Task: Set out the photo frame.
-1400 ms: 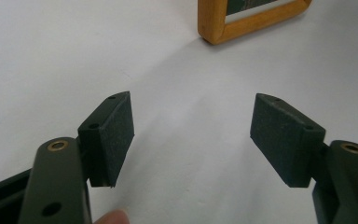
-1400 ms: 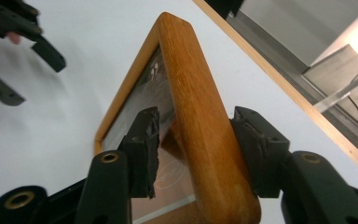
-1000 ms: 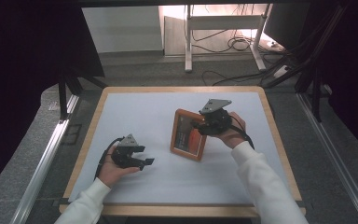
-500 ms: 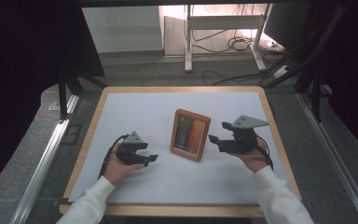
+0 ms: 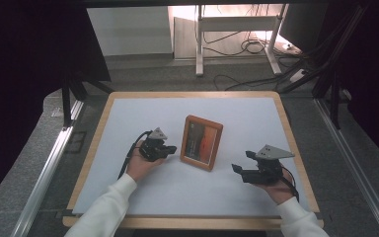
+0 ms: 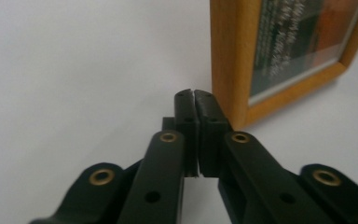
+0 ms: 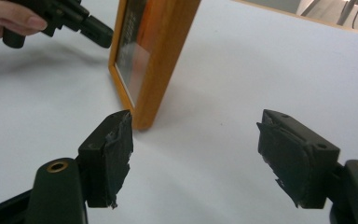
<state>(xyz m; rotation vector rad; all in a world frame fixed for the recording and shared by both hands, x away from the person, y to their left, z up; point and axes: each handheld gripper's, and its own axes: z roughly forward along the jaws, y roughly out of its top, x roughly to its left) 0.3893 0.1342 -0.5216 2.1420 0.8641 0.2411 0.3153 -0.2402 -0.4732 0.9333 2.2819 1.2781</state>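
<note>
A wooden picture frame [image 5: 201, 142] stands upright in the middle of the white table top [image 5: 256, 118], its picture facing the person. My left gripper [image 5: 171, 148] is shut with nothing in it, its tips just left of the frame's left edge [image 6: 223, 60]. In the left gripper view the two pads [image 6: 204, 105] meet beside the frame's lower corner. My right gripper [image 5: 238, 163] is open, to the right of the frame and apart from it. In the right gripper view the frame [image 7: 163, 51] rises beyond the spread fingers [image 7: 109, 154], and the left gripper [image 7: 100, 33] shows past it.
The table has a wooden rim [image 5: 296, 143]. Metal rails [image 5: 49, 168] run along both sides on the grey floor. A white stand [image 5: 237, 29] and cables [image 5: 246, 47] sit beyond the far edge.
My right gripper let go of the frame's top and drew back to the right and toward the person, now open. My left gripper moved right, up to the frame's left edge.
</note>
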